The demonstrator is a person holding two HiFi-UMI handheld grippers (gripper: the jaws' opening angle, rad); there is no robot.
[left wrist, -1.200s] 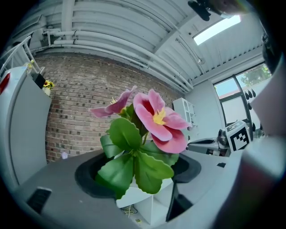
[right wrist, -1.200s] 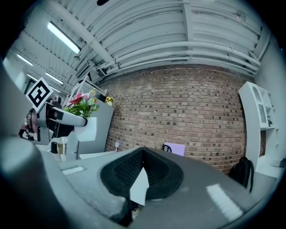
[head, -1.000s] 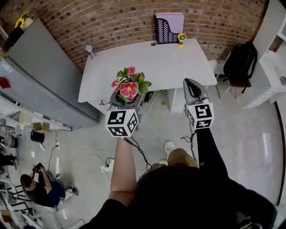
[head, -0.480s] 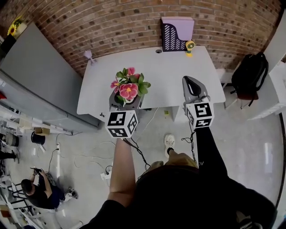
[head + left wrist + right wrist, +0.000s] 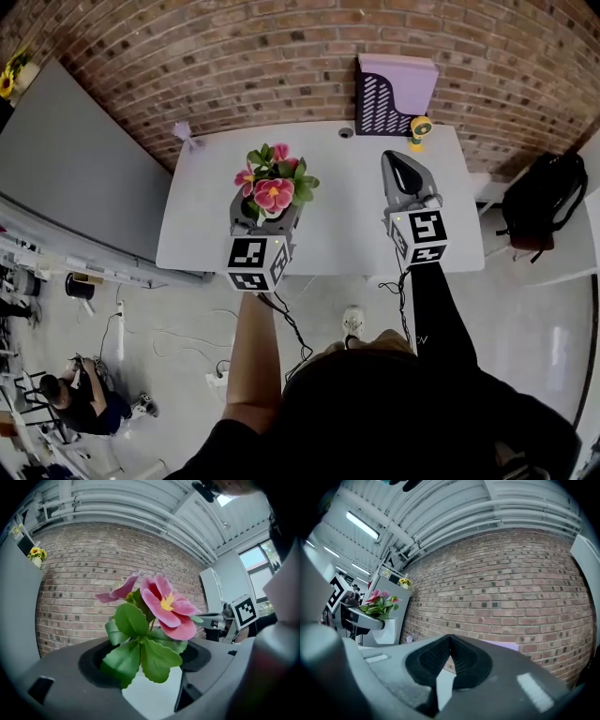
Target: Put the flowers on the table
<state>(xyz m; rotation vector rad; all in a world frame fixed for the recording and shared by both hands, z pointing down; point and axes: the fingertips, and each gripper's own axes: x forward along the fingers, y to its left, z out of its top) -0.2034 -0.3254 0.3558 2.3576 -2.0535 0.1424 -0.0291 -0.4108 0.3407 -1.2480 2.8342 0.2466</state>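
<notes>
Carrying pink fabric flowers with green leaves in a white pot point(image 5: 274, 187): the left hand-held gripper point(image 5: 265, 214) is pinching the pot upright, jaws wide, over the pale grey tabletop point(image 5: 337, 230), likely readying set-down; the right hand-held gripper point(image 5: 401, 169) is hanging alongside, pressed together, empty.

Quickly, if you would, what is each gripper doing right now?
Left gripper: closed on the potted flowers.
Right gripper: closed, empty.

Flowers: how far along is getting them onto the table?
Done: the flowers are gripped in the left gripper, in their white pot. In hand: held over the table, not resting on it. Left: set down, release. The right gripper is shut, empty.
</notes>
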